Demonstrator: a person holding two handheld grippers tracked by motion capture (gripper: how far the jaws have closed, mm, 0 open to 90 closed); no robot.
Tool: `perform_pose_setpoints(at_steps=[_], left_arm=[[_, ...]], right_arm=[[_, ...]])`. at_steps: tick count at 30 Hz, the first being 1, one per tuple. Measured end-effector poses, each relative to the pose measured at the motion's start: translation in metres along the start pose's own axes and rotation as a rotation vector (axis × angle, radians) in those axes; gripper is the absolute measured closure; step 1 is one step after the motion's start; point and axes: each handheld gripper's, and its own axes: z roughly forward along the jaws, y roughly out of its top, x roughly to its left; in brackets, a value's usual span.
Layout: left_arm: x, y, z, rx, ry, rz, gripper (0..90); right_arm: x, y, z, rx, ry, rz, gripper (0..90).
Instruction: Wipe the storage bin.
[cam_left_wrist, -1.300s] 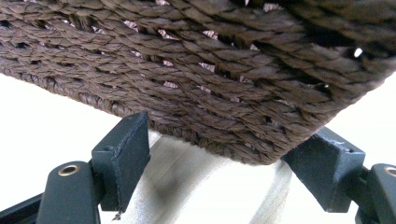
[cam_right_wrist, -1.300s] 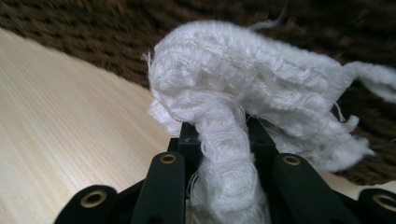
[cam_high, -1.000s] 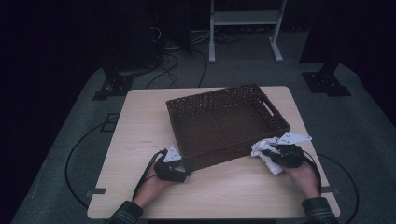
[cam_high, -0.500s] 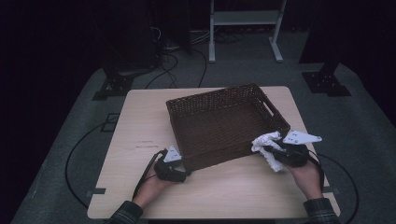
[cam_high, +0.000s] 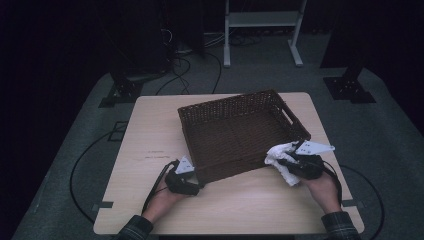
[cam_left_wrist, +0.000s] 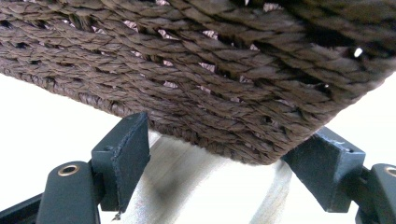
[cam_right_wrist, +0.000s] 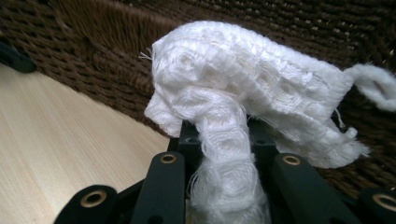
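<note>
Right gripper (cam_right_wrist: 219, 140) is clamping the white knitted cloth (cam_right_wrist: 243, 93) | left gripper (cam_left_wrist: 224, 158), jaws wide, is straddling the brown woven wicker basket (cam_left_wrist: 210, 70) corner | risk: you are dangling cloth ahead, snagging the rim

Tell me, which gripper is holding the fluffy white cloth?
The right gripper holds the white cloth, pinched between its jaws at the basket's near right corner. The left gripper has no cloth; its jaws straddle the basket's near left corner.
</note>
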Motion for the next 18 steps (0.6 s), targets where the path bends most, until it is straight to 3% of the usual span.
perform_pose_setpoints(at_steps=[7, 18], left_arm=[[0.000, 0.000, 0.000, 0.000, 0.000, 0.000, 22.4], [0.000, 0.000, 0.000, 0.001, 0.000, 0.001, 22.3]], right_arm=[[-0.003, -0.005, 0.009, 0.021, 0.025, 0.022, 73.1], [-0.003, -0.014, 0.027, 0.106, 0.062, 0.036, 72.8]])
